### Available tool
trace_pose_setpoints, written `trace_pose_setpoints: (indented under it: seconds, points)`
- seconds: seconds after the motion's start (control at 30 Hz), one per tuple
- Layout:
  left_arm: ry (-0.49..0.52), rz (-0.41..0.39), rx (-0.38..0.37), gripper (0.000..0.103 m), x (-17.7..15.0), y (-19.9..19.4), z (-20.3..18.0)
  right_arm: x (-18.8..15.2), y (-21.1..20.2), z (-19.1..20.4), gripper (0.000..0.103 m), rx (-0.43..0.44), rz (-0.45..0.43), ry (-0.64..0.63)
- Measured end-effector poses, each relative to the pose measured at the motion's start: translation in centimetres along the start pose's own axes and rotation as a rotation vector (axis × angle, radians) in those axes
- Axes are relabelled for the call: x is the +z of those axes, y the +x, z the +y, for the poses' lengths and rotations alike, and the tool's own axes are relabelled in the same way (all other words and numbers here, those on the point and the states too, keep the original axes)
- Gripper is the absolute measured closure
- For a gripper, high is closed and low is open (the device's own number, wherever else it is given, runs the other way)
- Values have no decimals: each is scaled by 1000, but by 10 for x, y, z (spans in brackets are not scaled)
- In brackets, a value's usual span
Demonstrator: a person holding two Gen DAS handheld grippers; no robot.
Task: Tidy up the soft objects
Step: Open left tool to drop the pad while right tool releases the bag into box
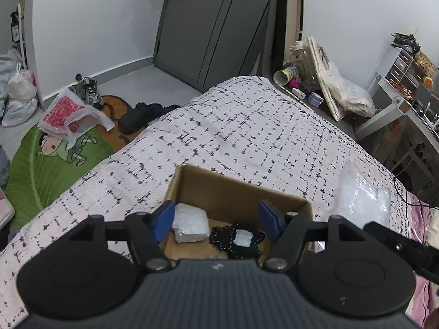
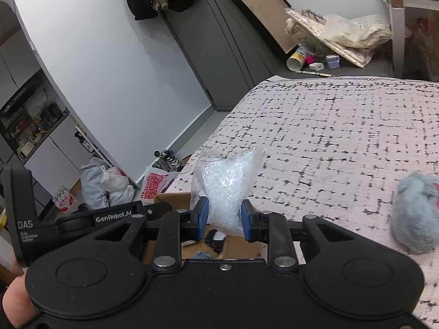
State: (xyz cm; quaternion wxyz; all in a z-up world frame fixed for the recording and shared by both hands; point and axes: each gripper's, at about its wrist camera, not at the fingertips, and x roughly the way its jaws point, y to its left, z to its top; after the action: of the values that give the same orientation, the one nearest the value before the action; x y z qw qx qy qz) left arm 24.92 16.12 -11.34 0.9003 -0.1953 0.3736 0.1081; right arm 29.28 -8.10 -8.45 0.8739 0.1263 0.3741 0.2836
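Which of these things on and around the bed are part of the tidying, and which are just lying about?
Part of the job:
- cardboard box
- white packet in the box
- black corded bundle in the box
- clear plastic bag in the right tongs
- grey fluffy toy

Lying about:
- shoes
- leaf-shaped rug
- tied plastic bags

left: my hand-held gripper (image 1: pixel 216 224) angled down over the cardboard box (image 1: pixel 238 192), jaws apart, nothing pinched | right: my hand-held gripper (image 2: pixel 225 220) beside that box, clamped on clear plastic bag (image 2: pixel 227 183)
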Motion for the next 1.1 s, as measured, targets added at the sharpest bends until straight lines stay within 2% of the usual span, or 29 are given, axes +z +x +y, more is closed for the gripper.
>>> trace_pose_setpoints:
  seconds: [0.1, 0.17, 0.43, 0.57, 0.63, 0.67, 0.7, 0.73, 0.9, 0.97, 1.03, 1.1]
  points:
    - [-8, 9, 3, 36, 0, -4, 7, -1, 9, 6, 78, 6, 16, 2]
    - [-12, 14, 17, 30, 0, -7, 11, -4, 14, 11, 78, 12, 31, -1]
    - [-36, 10, 25, 30, -3, -25, 29, -9, 28, 25, 77, 22, 67, 5]
    - [-41, 16, 28, 29, -7, -32, 37, -12, 33, 28, 77, 57, 89, 53]
    - [-44, 18, 27, 29, -8, -35, 40, -13, 35, 28, 71, 90, 90, 80]
    - [-42, 19, 28, 29, -8, -36, 40, -14, 35, 28, 64, 100, 84, 82]
    - [-39, 20, 28, 29, -9, -37, 40, -14, 37, 29, 44, 91, 93, 82]
    - [-36, 21, 28, 29, -9, -37, 39, -15, 37, 29, 37, 79, 99, 83]
    - [-13, 20, 22, 29, -11, -45, 33, -13, 25, 30, 37, 64, 86, 88]
    - [-6, 23, 23, 29, -12, -49, 29, -11, 21, 31, 33, 46, 86, 76]
    - [-5, 31, 24, 29, -13, -53, 26, -10, 14, 34, 25, 20, 81, 54]
    - [5, 25, 30, 26, -13, -59, 23, -9, 9, 35, 25, 14, 80, 40]
